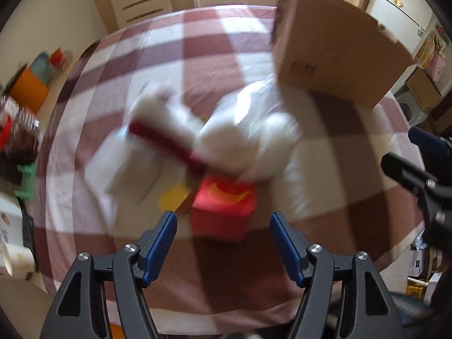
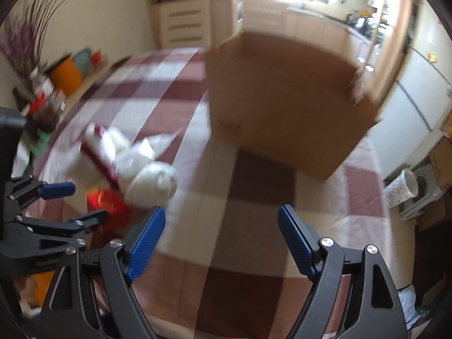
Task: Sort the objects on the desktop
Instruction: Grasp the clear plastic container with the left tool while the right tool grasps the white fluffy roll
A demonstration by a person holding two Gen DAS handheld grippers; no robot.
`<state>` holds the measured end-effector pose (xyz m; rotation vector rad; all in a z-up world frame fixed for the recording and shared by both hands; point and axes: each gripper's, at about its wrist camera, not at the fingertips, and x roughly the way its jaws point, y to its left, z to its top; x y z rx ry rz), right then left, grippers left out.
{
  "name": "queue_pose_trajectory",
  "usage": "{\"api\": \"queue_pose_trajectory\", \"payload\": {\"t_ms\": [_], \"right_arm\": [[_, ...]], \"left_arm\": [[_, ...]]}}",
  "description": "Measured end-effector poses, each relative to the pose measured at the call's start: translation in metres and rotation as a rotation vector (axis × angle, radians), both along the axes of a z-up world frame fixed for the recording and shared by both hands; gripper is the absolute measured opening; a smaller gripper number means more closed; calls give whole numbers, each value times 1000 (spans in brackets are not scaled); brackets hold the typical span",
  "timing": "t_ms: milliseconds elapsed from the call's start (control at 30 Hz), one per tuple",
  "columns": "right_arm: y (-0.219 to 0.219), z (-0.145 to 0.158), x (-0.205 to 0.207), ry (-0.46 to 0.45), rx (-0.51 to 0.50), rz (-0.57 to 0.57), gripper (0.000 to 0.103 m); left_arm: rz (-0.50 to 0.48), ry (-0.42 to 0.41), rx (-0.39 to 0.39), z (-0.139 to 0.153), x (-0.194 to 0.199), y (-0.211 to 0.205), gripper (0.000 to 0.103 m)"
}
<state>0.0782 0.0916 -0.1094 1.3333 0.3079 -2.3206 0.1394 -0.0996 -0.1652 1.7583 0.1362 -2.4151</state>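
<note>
Surveying surface: a table under a maroon, pink and white checked cloth (image 1: pixel 254 42) carries all the items to be sorted.
Left gripper: the left gripper (image 1: pixel 223 223) has its blue ribbed pads spread wide with nothing between them; it hangs above the cloth, just short of the red box.
Right gripper: the right gripper (image 2: pixel 221 220) is likewise spread and empty, over a bare part of the cloth, well apart from the pile.
Red box: a small red box (image 1: pixel 223 206) with a yellow curved mark on its top sits near the front of the pile; the mark is too blurred to identify as a brand.
Yellow item: a flat yellow item (image 1: pixel 173 197) lies just beside the red box, on its left in the left wrist view.
White bundle: soft white packets (image 1: pixel 254 130) are heaped behind the red box, crossed by a dark red strip (image 1: pixel 166 144); blur hides any lettering.
Cardboard box: a large brown cardboard box (image 1: pixel 336 48) stands at the far right of the table, with dark print low on its side, not legible.
Off-table: an orange container (image 2: pixel 66 75) stands on the floor at left.
</note>
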Motion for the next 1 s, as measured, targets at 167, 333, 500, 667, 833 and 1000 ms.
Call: {"api": "queue_pose_trajectory", "payload": {"t_ms": [167,333,500,667,833,1000], "right_arm": [[-30,-35,19,-43,19,132,83],[-53,-42,27,-40,6,207,83],[-69,-40,29,-40,-40,260,83],[-85,-39,31,-27,-64,313,83],[-70,-45,5,-11,-49,192,83],[-74,-60,-25,-42,-55,189,83]], "left_arm": [[120,22,48,-20,31,-38,70],[162,61,121,-23,32,-46,70],[189,45,110,-26,31,-53,70],[206,52,56,-23,32,-67,70],[193,139,-20,-16,16,-84,70],[149,184,-6,-21,-13,-99,70]]}}
